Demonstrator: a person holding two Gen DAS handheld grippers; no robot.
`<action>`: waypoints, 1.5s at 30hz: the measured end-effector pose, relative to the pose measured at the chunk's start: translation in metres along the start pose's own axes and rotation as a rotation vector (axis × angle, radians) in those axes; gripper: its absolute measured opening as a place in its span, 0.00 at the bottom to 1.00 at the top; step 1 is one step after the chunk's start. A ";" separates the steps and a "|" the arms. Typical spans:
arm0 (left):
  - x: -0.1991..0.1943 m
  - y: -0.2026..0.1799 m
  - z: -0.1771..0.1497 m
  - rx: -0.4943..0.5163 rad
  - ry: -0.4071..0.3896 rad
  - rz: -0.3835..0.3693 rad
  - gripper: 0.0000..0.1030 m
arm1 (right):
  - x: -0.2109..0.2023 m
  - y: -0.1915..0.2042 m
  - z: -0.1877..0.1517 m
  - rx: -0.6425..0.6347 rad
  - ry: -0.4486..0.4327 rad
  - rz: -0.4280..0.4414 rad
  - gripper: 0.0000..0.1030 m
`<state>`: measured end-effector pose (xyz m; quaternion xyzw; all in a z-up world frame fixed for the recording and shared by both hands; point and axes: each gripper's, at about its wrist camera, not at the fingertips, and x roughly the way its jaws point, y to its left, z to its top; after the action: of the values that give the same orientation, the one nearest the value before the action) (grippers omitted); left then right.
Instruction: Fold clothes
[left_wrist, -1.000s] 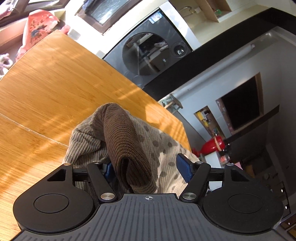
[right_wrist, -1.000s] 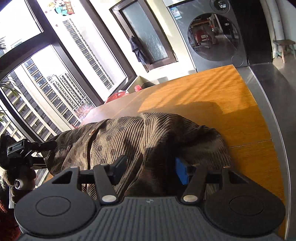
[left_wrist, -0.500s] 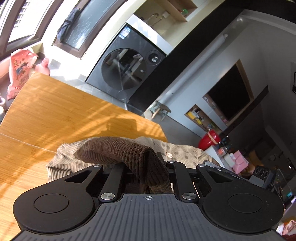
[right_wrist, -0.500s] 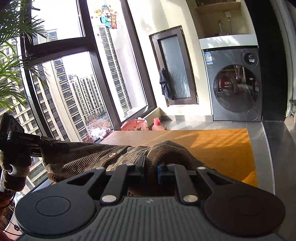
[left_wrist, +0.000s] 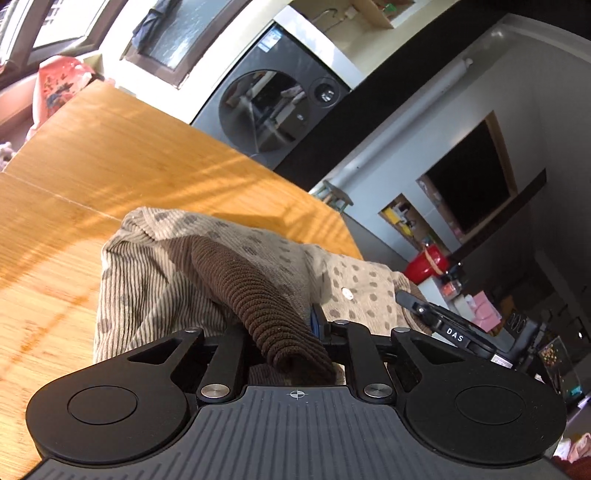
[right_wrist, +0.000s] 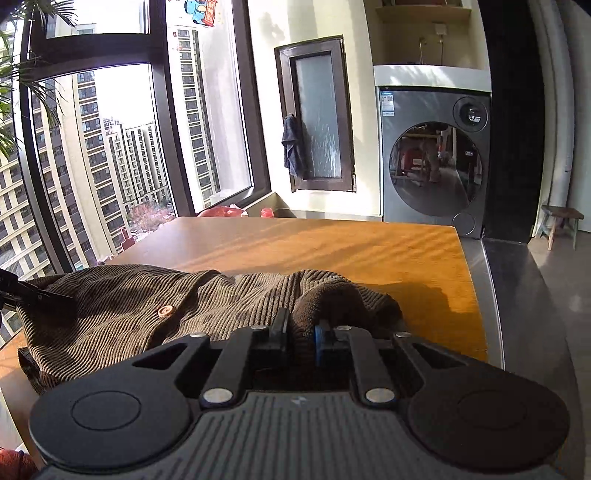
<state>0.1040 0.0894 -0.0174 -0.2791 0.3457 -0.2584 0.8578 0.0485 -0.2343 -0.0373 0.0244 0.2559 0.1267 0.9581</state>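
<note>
Your left gripper (left_wrist: 280, 332) is clamped on the dark brown ribbed cuff (left_wrist: 258, 295) of the cardigan (left_wrist: 155, 273), which drapes back over the gripper body. Your right gripper (right_wrist: 301, 332) has its jaws pinched tight on another dark brown fold (right_wrist: 332, 299) of the same garment. The cardigan is a ribbed, beige, dotted knit with a round button (right_wrist: 165, 311) showing on its front, and it lies bunched on the wooden table (right_wrist: 332, 247) at the near end, close to you.

Beyond the cloth you have a wide stretch of bare, sunlit tabletop running to the far edge. In the right wrist view, the table's right edge sits just beside the cardigan's bulge, with grey floor (right_wrist: 535, 295) past it. The washing machine (right_wrist: 436, 158) stands well apart behind the far edge, and the window (right_wrist: 110, 147) lines the left side.
</note>
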 end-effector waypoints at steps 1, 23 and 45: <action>0.000 0.000 -0.001 -0.006 0.010 0.014 0.17 | 0.003 0.001 0.001 -0.014 -0.007 -0.010 0.12; 0.037 -0.017 0.005 -0.090 0.071 -0.084 0.89 | 0.027 -0.023 0.013 0.317 -0.024 0.249 1.00; 0.101 0.002 0.057 -0.042 0.111 -0.065 0.92 | 0.087 0.034 -0.010 0.166 0.128 -0.137 1.00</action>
<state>0.2095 0.0441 -0.0297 -0.2932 0.3886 -0.2939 0.8225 0.1086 -0.1798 -0.0845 0.0779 0.3271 0.0407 0.9409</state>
